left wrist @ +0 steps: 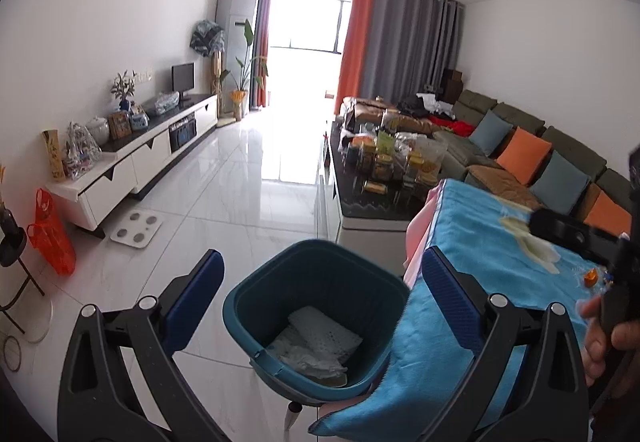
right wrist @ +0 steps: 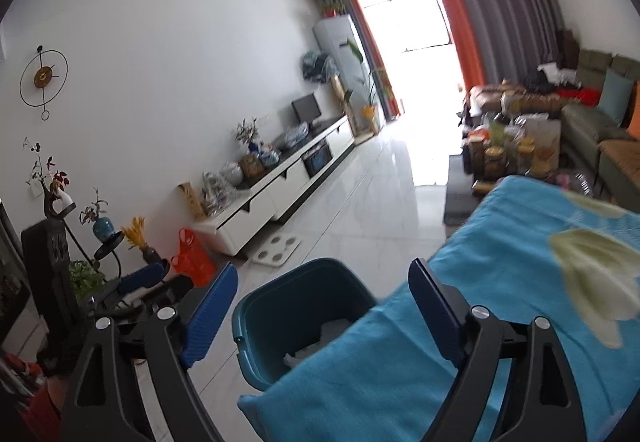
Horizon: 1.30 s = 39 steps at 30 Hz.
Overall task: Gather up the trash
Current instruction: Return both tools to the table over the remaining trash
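Left view: my left tool (left wrist: 320,282) gapes wide and empty, the bin (left wrist: 320,306) straight ahead between its fingers, crumpled paper (left wrist: 316,346) inside. Right view: my right tool (right wrist: 324,294) is wide too, nothing held, bin (right wrist: 296,318) just ahead, blue cloth (right wrist: 480,302) beside it.

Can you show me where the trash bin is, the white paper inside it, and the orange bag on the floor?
Dark teal plastic trash bin (left wrist: 240,306): left wrist view, left wall.
Crumpled white paper (left wrist: 316,342): left wrist view, middle of the heap.
Orange see-through plastic bag (left wrist: 54,242): left wrist view, its front.
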Tool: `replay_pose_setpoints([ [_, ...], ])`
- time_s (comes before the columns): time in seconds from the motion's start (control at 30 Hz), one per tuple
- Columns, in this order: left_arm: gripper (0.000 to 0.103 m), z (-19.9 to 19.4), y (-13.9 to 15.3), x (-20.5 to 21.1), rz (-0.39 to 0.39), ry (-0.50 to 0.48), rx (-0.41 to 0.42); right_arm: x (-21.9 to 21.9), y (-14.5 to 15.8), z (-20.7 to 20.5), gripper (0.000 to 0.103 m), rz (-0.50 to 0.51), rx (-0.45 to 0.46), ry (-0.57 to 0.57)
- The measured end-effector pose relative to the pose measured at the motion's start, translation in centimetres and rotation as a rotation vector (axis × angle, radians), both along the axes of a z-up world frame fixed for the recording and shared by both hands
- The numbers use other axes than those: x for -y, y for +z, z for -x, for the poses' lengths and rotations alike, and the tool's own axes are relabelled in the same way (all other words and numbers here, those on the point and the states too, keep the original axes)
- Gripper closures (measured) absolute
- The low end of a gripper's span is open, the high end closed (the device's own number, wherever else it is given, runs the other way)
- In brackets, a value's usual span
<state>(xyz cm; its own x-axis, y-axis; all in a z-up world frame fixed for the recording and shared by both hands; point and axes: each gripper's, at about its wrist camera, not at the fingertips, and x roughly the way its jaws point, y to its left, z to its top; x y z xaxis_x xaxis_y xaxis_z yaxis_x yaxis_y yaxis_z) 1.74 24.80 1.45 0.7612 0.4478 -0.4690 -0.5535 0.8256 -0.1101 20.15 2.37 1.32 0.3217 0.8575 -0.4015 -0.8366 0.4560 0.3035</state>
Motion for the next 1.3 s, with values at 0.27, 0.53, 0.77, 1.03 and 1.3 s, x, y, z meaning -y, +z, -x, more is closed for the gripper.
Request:
replay_pose_setpoints([
  [0.27, 0.006, -0.4, 3.0, 3.9, -0.041, -0.082, 0.054, 6.9, 1.0, 2.0, 0.013, -0.052, 0.111, -0.123],
  [0.53, 0.006, -2.1, 4.3, 9.5, -0.064, -0.232, 0.094, 12.8, 1.1, 5.4, 0.009, -0.046, 0.241, -0.278],
  [0.77, 0.006, -3.4, 4.3, 13.6, -0.068, -0.351, 0.121, 17.0, 0.4, 8.1, 0.007, -0.032, 0.326, -0.414],
  [1.03, 0.006, -4.6, 3.2, 19.2, -0.110, -0.500, 0.139, 21.1, -1.4, 9.9, 0.007, 0.002, 0.336, -0.602],
  [1.3, 0.006, -6.0, 0.5, 25.5, -0.131, -0.674, 0.130, 25.1, -3.7, 11.0, 0.007, 0.095, 0.299, -0.790],
])
